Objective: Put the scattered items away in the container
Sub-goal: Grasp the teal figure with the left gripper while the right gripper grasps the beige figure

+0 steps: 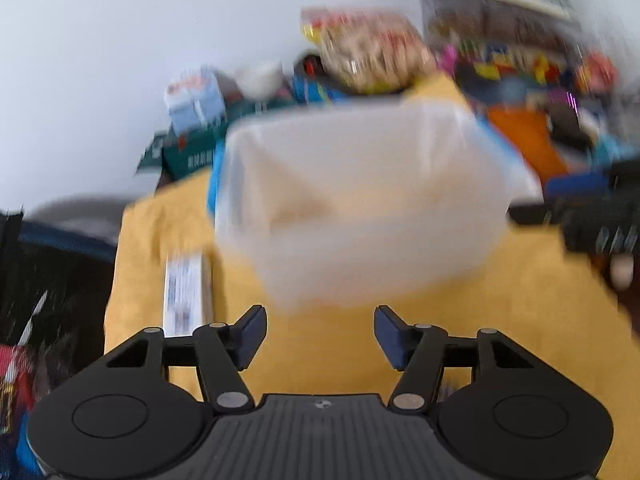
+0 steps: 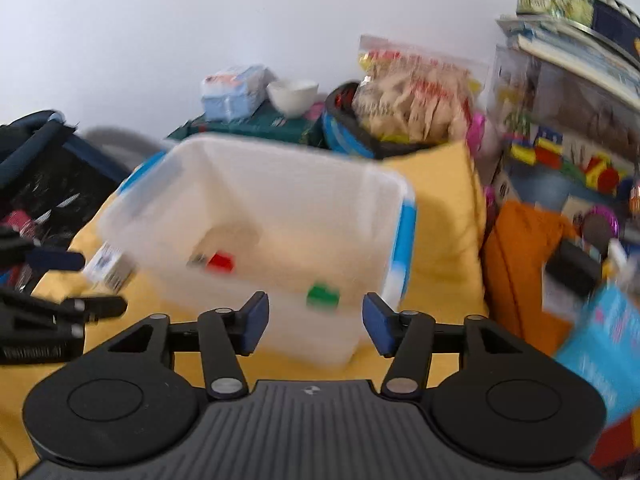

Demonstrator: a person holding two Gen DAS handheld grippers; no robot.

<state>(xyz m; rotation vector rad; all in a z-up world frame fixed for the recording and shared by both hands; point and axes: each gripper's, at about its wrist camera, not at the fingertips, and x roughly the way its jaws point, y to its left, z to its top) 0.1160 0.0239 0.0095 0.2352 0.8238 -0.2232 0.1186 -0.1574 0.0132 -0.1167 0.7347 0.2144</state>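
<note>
Container (image 2: 256, 216), a clear plastic tub with blue clips, sat on the yellow cloth (image 1: 500, 320) ahead of both grippers, with a red block (image 2: 221, 262) inside and a green block (image 2: 323, 295) by its near wall, whether inside I could not tell. A small white carton (image 1: 184, 300) lay on the cloth just left of it. The left gripper (image 1: 320, 334) and right gripper (image 2: 316, 326) both stood parted and empty. I judged the carton came next; the left one should straddle its narrow sides squarely before closing, then lift clear over the rim.
</note>
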